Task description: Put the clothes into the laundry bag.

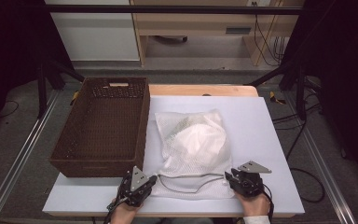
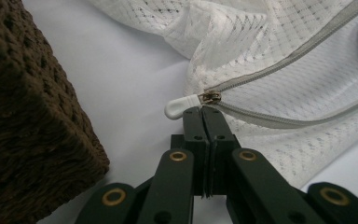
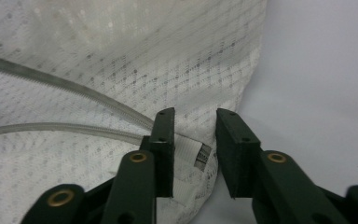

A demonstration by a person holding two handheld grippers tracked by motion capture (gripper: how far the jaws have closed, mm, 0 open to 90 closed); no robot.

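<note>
From above, a white mesh bag lies mid-worktop, a brown basket at its nine o'clock, with the left tongs at the bag's seven o'clock corner and the right tongs at its five o'clock corner. In the left gripper view the left tongs are pressed together just below the zip slider and its white pull tab. In the right gripper view the right tongs stand narrowly apart astride the bag's corner, gripping nothing.

So the table has a white top with a bare wood strip at the far edge. A brown wicker basket sits on it, out beyond the left fingers. A white mesh laundry bag lies flat beside it, stretching from both sets of fingers toward the far edge.
</note>
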